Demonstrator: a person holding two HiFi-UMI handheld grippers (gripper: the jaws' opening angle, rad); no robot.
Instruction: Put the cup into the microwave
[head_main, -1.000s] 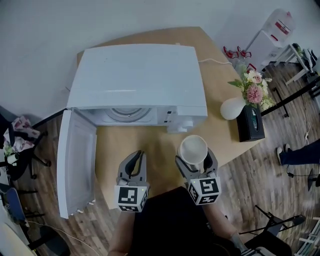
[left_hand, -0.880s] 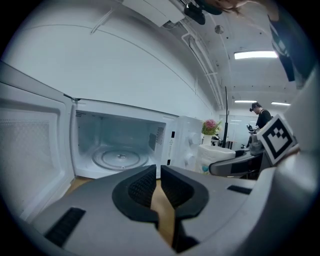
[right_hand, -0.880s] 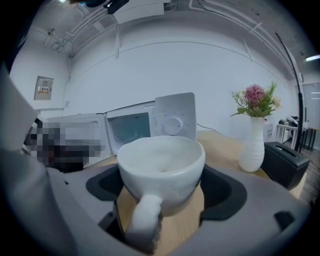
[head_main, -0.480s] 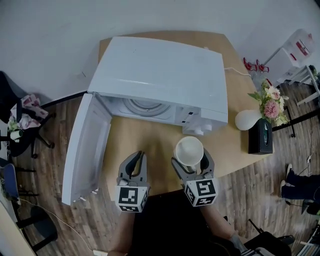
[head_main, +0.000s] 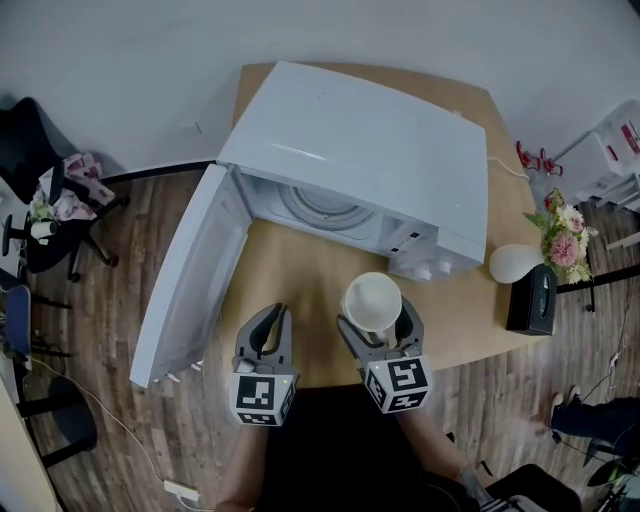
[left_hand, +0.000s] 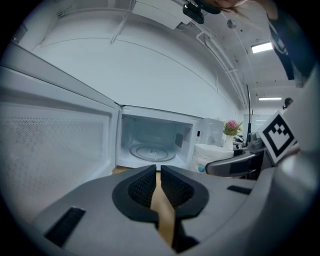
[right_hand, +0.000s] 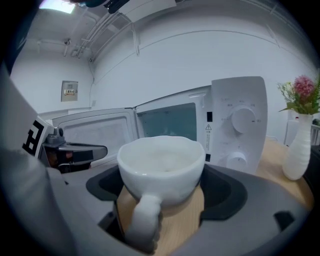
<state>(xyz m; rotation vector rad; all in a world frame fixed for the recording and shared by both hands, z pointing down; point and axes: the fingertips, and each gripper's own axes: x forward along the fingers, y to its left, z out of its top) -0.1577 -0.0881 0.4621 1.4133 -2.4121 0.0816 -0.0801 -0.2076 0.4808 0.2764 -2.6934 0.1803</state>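
The cup (right_hand: 162, 167) sits upright in the right gripper (right_hand: 162, 186), whose jaws press on its two sides, with the handle (right_hand: 142, 225) pointing back at the camera. The jaws hide its lower wall and base. From the head view its inside looks plain white, and I cannot tell if it holds anything.

It hangs over the table (head_main: 290, 290), outside the microwave (head_main: 360, 150) and just before the knob panel (head_main: 425, 265). The door (head_main: 190, 275) stands swung out to the left. From above, the roof covers most of the cavity, so only the front of the turntable (head_main: 325, 205) shows. The left gripper view looks straight in at the tray (left_hand: 150, 150).

The left gripper (left_hand: 157, 182) has its jaws almost closed, with only a thin slit of table showing between them and nothing held.

At the right, a vase (head_main: 515, 263) with flowers (head_main: 562, 222) stands beside a black box (head_main: 530, 298).
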